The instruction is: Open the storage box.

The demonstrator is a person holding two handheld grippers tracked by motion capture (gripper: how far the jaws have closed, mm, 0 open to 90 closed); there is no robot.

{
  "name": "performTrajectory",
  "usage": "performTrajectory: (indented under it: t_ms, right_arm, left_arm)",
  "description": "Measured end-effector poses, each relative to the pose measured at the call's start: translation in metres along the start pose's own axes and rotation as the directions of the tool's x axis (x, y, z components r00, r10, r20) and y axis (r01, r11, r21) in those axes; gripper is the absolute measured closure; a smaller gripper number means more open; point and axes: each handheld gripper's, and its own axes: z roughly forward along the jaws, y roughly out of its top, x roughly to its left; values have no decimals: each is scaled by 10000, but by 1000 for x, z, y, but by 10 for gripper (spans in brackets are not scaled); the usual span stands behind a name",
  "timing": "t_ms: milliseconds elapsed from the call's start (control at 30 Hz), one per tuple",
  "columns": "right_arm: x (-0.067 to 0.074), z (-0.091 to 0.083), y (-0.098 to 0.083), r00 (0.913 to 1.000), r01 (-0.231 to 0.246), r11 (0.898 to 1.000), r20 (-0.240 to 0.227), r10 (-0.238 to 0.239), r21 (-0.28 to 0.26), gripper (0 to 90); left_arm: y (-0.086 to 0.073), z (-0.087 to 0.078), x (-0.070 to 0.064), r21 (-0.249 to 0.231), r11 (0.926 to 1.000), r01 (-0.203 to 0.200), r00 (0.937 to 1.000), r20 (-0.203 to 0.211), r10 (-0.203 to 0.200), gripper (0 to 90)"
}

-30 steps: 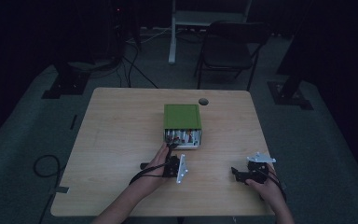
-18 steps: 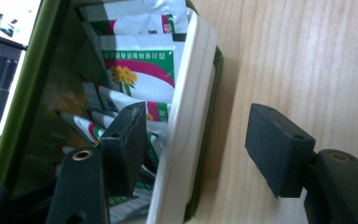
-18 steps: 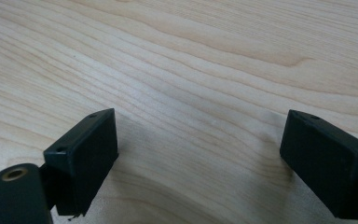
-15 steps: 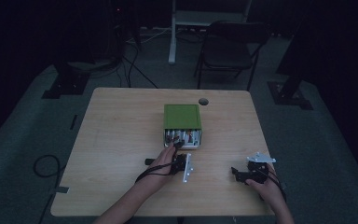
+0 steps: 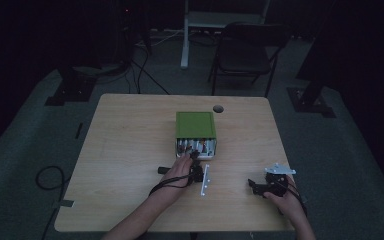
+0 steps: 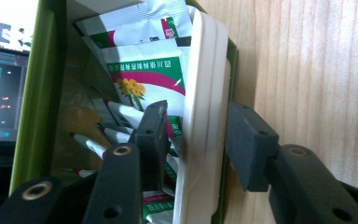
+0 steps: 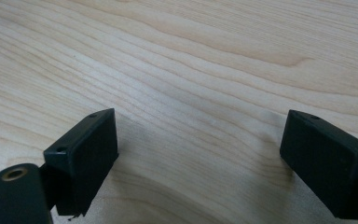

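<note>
Two grippers are at work at your table [image 5: 130, 145], and the busy one is your left gripper [image 6: 193, 140]. In the left gripper view its jaws straddle the white inner wall [image 6: 205, 116] of the green box [image 6: 32, 107]: one pad sits inside the box among the sachets [image 6: 154, 70], the other pad stands outside, beside the wall on the wood side. The jaws have just been closing with that wall between them. The inner pad looks pressed against the wall, but a narrow gap remains at the outer pad, so you have not yet clamped it. Behind the inner pad, green, white and pink sachets with a yellow flower print stand packed in the box, and thinner white sticks lean past it. In the high view the green box [image 5: 195, 125] lies at mid-table with its open end toward you, your left gripper [image 5: 192, 160] at that opening.

Your right gripper [image 7: 198, 158] hangs released, its jaws spread wide over bare wood with nothing between them. In the high view your right gripper [image 5: 260, 186] rests well apart from the box, toward the near right edge.
</note>
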Motion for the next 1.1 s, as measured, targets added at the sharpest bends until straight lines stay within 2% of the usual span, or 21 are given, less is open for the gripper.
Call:
performTrajectory:
  t_ms: [100, 267, 400, 567, 700, 867, 1100]
  right_arm:
    - [0, 0, 0, 10000, 2, 10000, -1, -2, -1, 108]
    - [0, 0, 0, 10000, 1, 10000, -1, -1, 0, 108]
    - [0, 0, 0, 10000, 5, 10000, -1, -5, -3, 108]
    - [0, 0, 0, 10000, 2, 10000, 0, -2, -1, 108]
    - [0, 0, 0, 10000, 0, 10000, -1, 0, -1, 108]
    - [0, 0, 0, 10000, 1, 10000, 0, -1, -2, 108]
    - [0, 0, 0, 10000, 3, 10000, 0, -3, -1, 108]
  left_arm:
    - [0, 2, -1, 46, 9999, -147, 9999, 20, 146, 606]
    - [0, 6, -1, 226, 9997, -134, 9999, -58, 135, 606]
    - [0, 8, 0, 349, 9991, -238, 9996, -146, 244, 643]
    - [4, 9, -2, 571, 9960, -685, 9972, -275, 702, 669]
    - [5, 9, -3, 672, 9955, -673, 9976, -145, 684, 725]
    - [7, 9, 0, 761, 9953, -594, 9982, 63, 591, 731]
    - [9, 6, 0, 851, 9940, -684, 9976, 170, 671, 733]
